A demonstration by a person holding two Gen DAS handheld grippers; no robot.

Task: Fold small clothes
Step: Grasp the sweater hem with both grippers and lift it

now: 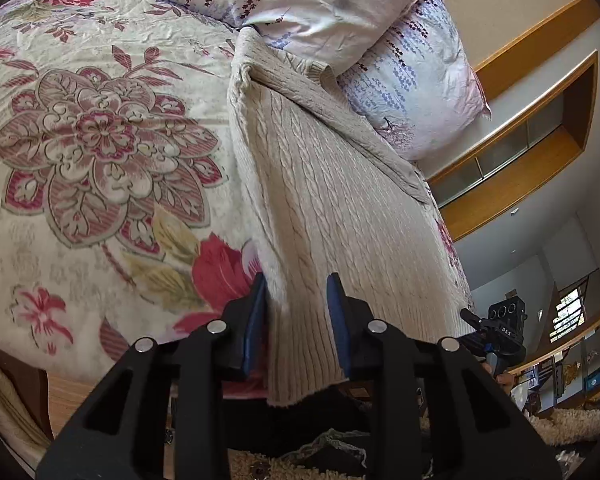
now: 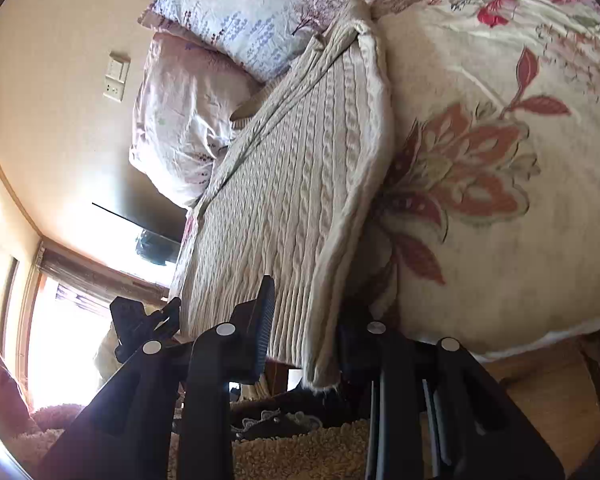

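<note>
Nearest, my left gripper: its blue pads sit on either side of the ribbed hem of the cream cable-knit sweater, though I cannot tell whether they clamp it. My right gripper brackets the opposite hem corner likewise; grip unclear. The hem overhangs the near bed edge, with shaggy rug below. The sweater runs lengthwise away across the floral bedspread, which lies open beside it. Farthest: two pillows touching the sweater's collar end, against the wall.
</note>
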